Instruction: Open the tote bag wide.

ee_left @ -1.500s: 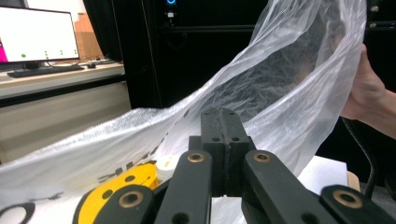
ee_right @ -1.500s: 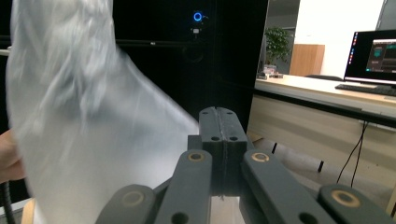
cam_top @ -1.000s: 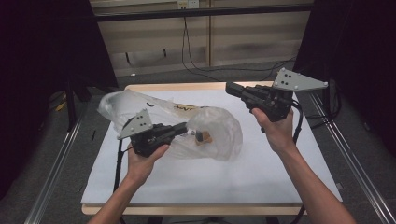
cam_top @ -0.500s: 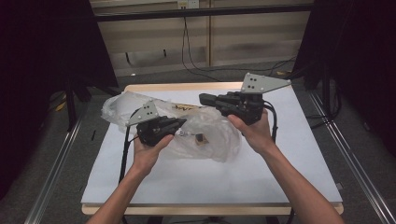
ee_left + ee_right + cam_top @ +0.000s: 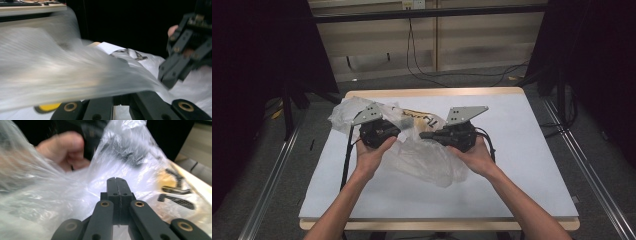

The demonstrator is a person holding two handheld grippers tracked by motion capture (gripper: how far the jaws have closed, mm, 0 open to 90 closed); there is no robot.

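Observation:
A crumpled clear plastic bag [image 5: 422, 155] with dark and yellow print [image 5: 417, 117] lies in the middle of the white table [image 5: 522, 165]. My left gripper [image 5: 397, 131] sits at the bag's left part and is shut. In the left gripper view the film [image 5: 62, 75] runs taut and blurred over its jaws and hides the tips. My right gripper [image 5: 422, 135] is low over the bag's right part and points left at the other gripper. Its jaws [image 5: 116, 180] are shut with nothing between them, the tips against the film [image 5: 140, 152].
The table's wooden edge [image 5: 432, 92] runs along the far side, with cables on the floor behind it. Metal rails [image 5: 272, 180] flank the table. A small yellow thing [image 5: 48, 107] shows under the film beside the left jaws. The left hand [image 5: 62, 147] shows behind the bag.
My right gripper has come down and left from the table's far right onto the bag. The left gripper has shifted slightly away from me, and the bag has bunched up around it.

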